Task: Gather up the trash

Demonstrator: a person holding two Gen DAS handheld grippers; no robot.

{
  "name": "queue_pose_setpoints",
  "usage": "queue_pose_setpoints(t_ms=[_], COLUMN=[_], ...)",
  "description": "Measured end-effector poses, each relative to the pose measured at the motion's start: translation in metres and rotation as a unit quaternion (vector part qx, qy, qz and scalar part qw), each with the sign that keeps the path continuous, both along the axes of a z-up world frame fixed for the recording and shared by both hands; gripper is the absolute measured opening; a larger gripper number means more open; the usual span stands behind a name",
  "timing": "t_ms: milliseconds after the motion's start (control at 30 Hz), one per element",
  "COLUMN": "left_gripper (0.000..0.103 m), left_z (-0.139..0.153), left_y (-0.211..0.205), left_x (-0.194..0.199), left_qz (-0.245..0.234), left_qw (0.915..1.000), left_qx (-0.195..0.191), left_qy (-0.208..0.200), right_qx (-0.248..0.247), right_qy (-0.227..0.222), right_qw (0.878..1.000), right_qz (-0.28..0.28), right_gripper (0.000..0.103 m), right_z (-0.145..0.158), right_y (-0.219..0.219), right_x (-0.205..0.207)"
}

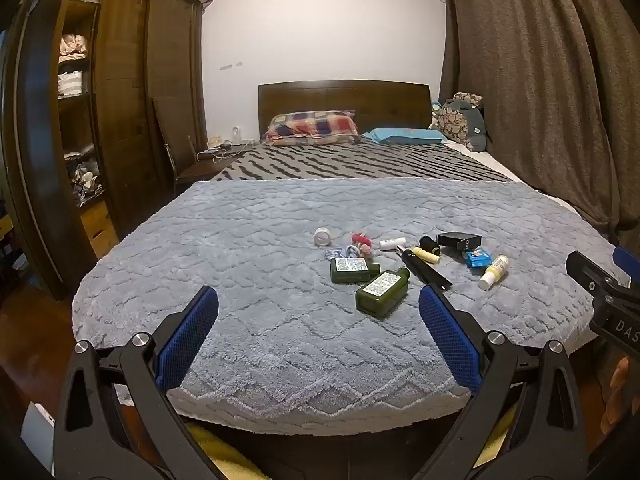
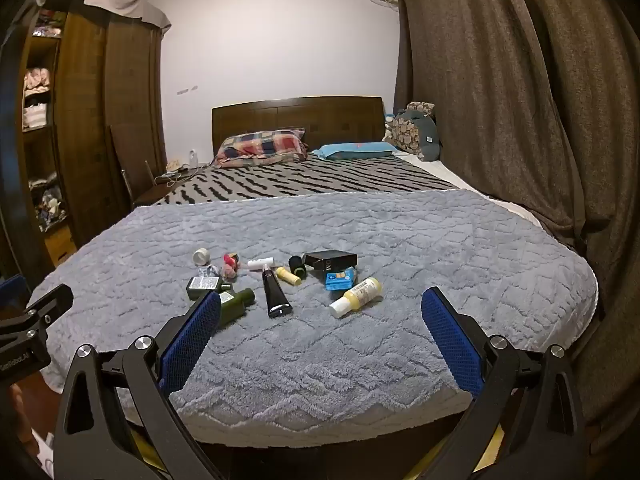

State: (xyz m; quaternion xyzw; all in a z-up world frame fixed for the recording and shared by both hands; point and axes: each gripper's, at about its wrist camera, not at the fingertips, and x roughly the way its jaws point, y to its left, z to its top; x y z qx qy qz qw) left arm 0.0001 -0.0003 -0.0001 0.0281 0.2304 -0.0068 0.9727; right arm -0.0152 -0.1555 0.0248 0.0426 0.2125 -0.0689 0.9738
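Blue-padded fingers (image 1: 188, 336) of the left gripper (image 1: 318, 304) and right gripper (image 2: 320, 308) stood wide apart and empty above a fluffy grey blanket (image 1: 260, 280), where small scattered bottles (image 1: 382, 287) lay ahead.

Left gripper (image 1: 319, 304): two black triangular-cutout arms, round silver screws at the pivots, long fingers (image 1: 188, 338) faced with blue mesh-textured pads. Right gripper (image 2: 321, 308): same build, black frame, silver screws, blue textured pads (image 2: 450, 340); in the left wrist view its black body at the right edge carries small screws and white letters "DAS". In the right wrist view the left gripper's black body at the left edge shows white lettering, partly readable, plus a blue part behind it.
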Motion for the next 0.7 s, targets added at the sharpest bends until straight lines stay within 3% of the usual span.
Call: queue_pose_setpoints(t_ms=[700], left_gripper=[0.095], left_z=[0.0008], left_y=[0.0006], left_x=[-0.0013], left_qz=[-0.001], left_qw=[1.0], left_qx=[0.003], left_qy=[-0.001], right_qx=[0.0], right_qy=[0.001], right_qw=[1.0], right_qz=[0.0], right_gripper=[0.1], right_z=[-0.003], right_y=[0.0012], right_x=[0.0014])
